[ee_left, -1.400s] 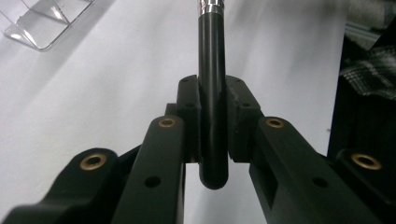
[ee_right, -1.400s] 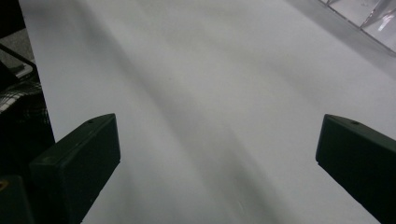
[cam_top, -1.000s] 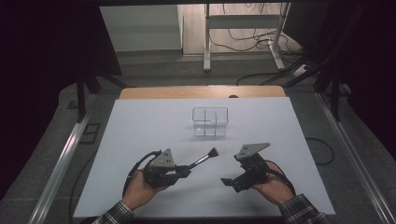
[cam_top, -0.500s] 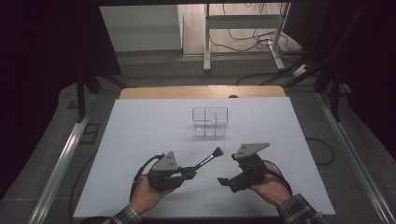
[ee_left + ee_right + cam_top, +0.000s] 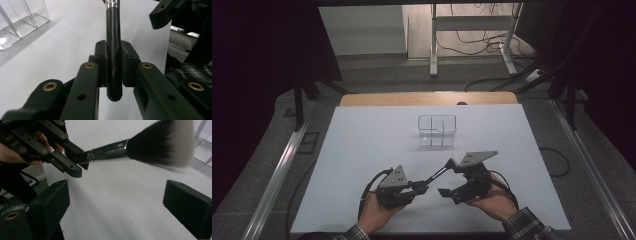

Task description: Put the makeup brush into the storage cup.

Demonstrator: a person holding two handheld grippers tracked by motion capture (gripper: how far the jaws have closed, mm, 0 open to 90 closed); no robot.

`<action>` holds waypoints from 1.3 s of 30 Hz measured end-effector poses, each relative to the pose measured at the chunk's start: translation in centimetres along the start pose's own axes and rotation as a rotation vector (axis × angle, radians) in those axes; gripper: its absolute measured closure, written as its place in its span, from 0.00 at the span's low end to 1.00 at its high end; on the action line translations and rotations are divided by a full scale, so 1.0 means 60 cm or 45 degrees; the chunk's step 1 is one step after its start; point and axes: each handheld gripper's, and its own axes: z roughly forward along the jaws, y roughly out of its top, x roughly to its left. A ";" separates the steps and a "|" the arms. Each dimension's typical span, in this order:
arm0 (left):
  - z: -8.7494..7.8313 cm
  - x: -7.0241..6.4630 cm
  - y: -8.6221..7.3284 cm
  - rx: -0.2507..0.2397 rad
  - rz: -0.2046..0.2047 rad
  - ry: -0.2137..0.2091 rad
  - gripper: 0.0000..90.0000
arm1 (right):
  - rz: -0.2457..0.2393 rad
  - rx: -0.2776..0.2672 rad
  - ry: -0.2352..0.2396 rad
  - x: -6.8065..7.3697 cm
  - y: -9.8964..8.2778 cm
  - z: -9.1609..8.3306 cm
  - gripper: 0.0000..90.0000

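The left gripper (image 5: pixel 419 187) is pinching the makeup brush (image 5: pixel 140 147) by its stiff, slick handle. The right gripper (image 5: pixel 117 202), jaws spread but just closing slightly on nothing, is facing the soft bristles; the ferrule looks the firmer hold.

No text, label, brand, number or sign can be read anywhere in these pictures.

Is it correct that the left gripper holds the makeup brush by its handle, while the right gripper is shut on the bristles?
Not quite. The left gripper does clamp the makeup brush by its handle, but the right gripper is open; in the right gripper view its jaws stand apart below the bristles.
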 end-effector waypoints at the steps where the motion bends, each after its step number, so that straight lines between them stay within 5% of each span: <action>1: 0.000 -0.001 0.000 -0.009 0.001 -0.001 0.87 | 0.004 -0.005 0.003 0.000 0.001 0.000 0.10; 10: 0.003 -0.004 0.003 -0.021 0.018 -0.023 0.87 | 0.049 -0.023 0.049 0.001 0.011 0.007 0.24; 22: 0.016 -0.005 0.002 0.044 0.022 -0.046 0.87 | 0.135 -0.093 0.110 -0.002 0.015 0.008 0.53; 26: 0.026 -0.007 0.001 0.103 0.035 -0.048 0.86 | 0.221 -0.112 0.214 -0.012 0.010 0.010 0.67; 29: 0.036 -0.011 0.001 0.158 0.084 -0.051 0.86 | 0.318 -0.152 0.344 -0.021 0.006 0.011 0.84; 30: 0.039 -0.013 0.001 0.164 0.062 -0.059 0.86 | 0.359 -0.155 0.388 -0.023 0.006 0.012 0.84; 39: 0.043 -0.005 0.003 0.223 -0.004 -0.034 0.38 | 0.272 -0.090 0.285 -0.015 0.009 0.013 0.85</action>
